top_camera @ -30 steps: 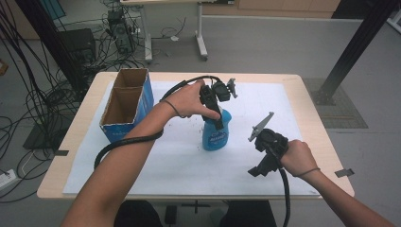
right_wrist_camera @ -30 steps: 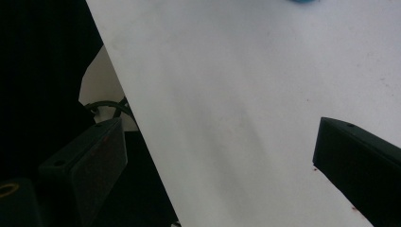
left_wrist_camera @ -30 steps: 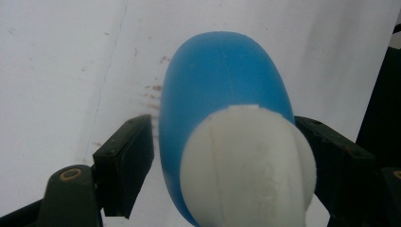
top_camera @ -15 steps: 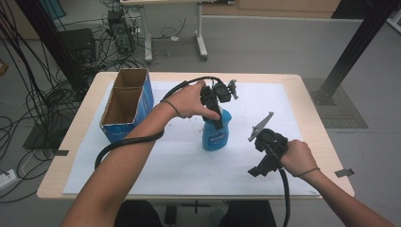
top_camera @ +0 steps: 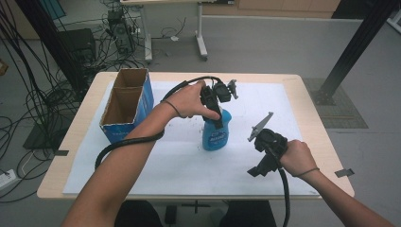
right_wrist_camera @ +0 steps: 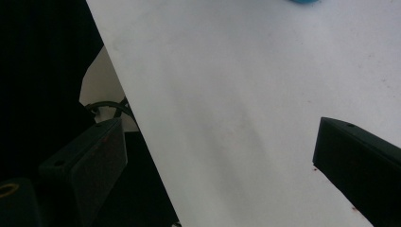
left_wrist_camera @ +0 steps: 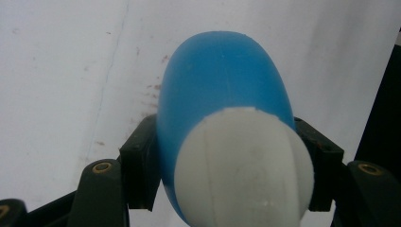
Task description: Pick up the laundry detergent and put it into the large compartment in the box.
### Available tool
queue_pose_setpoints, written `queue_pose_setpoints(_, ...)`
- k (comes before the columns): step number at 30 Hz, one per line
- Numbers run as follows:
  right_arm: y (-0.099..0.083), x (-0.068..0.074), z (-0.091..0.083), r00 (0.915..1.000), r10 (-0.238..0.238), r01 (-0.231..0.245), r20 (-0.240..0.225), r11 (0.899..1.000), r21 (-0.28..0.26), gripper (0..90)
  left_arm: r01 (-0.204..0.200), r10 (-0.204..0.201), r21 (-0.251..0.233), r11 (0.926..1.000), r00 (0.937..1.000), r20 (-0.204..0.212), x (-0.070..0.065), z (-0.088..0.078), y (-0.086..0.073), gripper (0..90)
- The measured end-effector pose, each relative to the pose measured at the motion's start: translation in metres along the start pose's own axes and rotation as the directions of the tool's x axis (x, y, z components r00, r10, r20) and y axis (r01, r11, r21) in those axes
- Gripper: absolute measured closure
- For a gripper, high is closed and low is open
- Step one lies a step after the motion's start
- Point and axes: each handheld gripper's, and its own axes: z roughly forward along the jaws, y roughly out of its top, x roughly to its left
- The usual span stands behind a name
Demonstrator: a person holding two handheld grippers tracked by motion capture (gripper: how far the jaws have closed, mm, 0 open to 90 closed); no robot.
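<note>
A blue spray bottle [top_camera: 215,138] with a white top stands upright on the white sheet near the table's middle. My left gripper [top_camera: 216,124] comes down on it from above. In the left gripper view the blue body [left_wrist_camera: 222,85] and white top [left_wrist_camera: 243,165] sit between the black pads [left_wrist_camera: 139,170], which press on both sides. The jaws have just been closing onto the bottle and the gripper is shut on it. My right gripper [top_camera: 259,165] hovers to the right of the bottle, near the front edge. Its jaws [right_wrist_camera: 220,151] stand wide open over bare sheet with nothing between them.
An open blue cardboard box [top_camera: 125,101] stands at the table's left side. A white sheet [top_camera: 165,161] covers most of the wooden table [top_camera: 312,127]. A black cable [top_camera: 127,142] trails along my left forearm. Cables and stands crowd the floor behind.
</note>
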Motion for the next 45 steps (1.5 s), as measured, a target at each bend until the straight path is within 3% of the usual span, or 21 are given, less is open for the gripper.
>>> queue_pose_setpoints(45, 0.0014, -0.0009, 0.0002, 1.0, 0.004, -0.004, 0.0, 1.0, 0.008, 3.5, -0.008, 0.008, 0.004, 1.0, 1.0, -0.005, -0.0002, -0.0003, 0.0003, 37.2)
